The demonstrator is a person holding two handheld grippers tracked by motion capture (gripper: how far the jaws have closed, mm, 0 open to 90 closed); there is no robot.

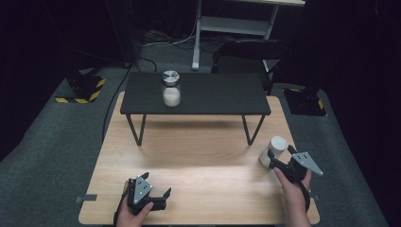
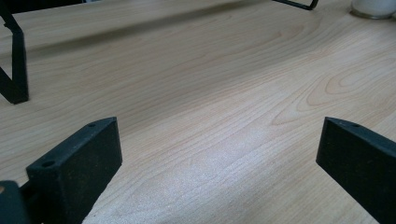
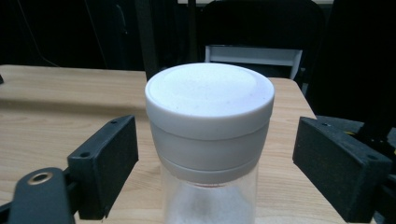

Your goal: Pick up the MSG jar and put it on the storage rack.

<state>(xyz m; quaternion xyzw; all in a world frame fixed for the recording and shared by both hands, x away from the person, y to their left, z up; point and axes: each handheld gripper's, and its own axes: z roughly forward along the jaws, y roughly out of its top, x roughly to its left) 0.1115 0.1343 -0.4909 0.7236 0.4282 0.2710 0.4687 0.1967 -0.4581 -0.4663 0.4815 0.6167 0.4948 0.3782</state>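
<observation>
1. Right gripper [image 3: 215, 154]: jaws apart, one on each side of the white-lidded jar [image 3: 210, 140], with a gap on both sides. Nothing is clamped yet. The jaws sit level with the lid's lower band and the top of the clear body.

2. The jar stands upright near the right edge of the table [image 1: 189, 156], just ahead of your right hand [image 1: 294, 194]. It holds a pale powder or grain, so keep it upright.

3. My read of the step: closing on the jar. Centre it first; in the right gripper view the left gap looks narrower than the right. Shift slightly so both pads meet together, or the jar may skid.

4. Consider dropping a touch lower, onto the clear body under the lid. A grip on the lid alone could turn it or pull it loose, if it is only screwed on lightly.

5. Close slowly and watch for tilt.

6. Left gripper [image 1: 150, 193]: jaws wide apart over bare wood at the near left, holding nothing. Leave it parked.

7. Farther out: a black shelf [image 1: 196, 94] spans the back of the table, with a metal-lidded jar [image 1: 170, 88] on its left half. Clear its front edge if you lift towards it.
</observation>
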